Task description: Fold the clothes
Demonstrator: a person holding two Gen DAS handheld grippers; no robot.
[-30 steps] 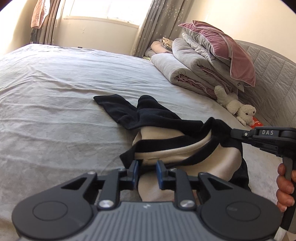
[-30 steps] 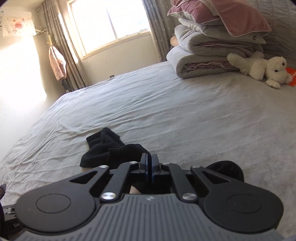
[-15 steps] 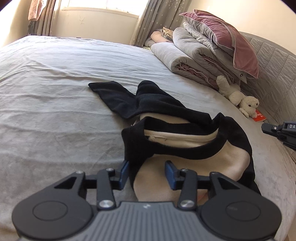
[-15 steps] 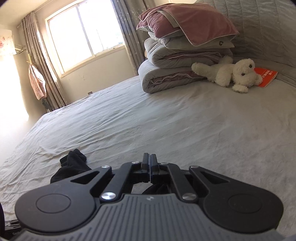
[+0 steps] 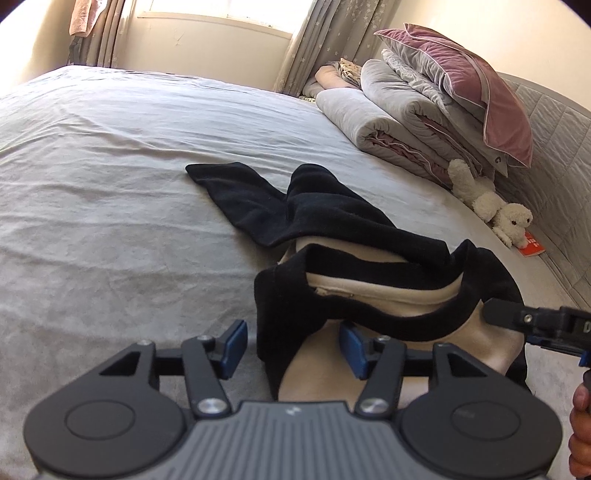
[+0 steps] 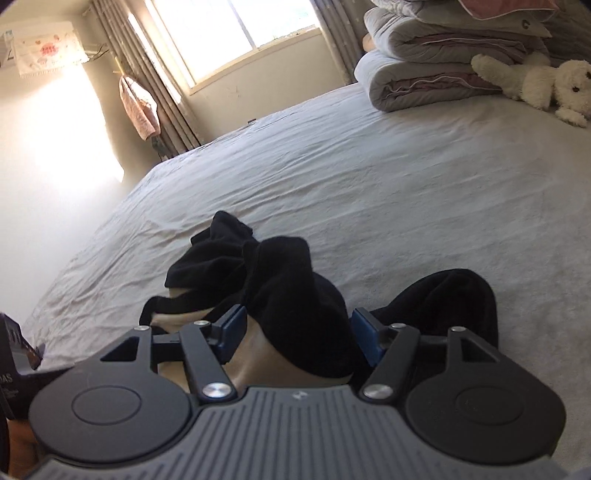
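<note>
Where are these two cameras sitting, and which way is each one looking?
Left wrist: rides on the left gripper, looking forward over the black and beige garment toward the folded quilts; its opening jaws straddle the cloth, and the person's fingers show.
Right wrist: rides on the right gripper, facing the window; jaws opening around cloth.
Both see the garment, bed and plush dog.

Your left gripper's (image 5: 293, 345) body hides the near end of the garment (image 5: 388, 280). Your right gripper (image 5: 535, 323), beside the garment, is cut off by the left view's edge, its fingers unseen there. The booklet (image 5: 532, 245) past the garment is half hidden under the plush dog (image 5: 491, 205), its print too small to read.
</note>
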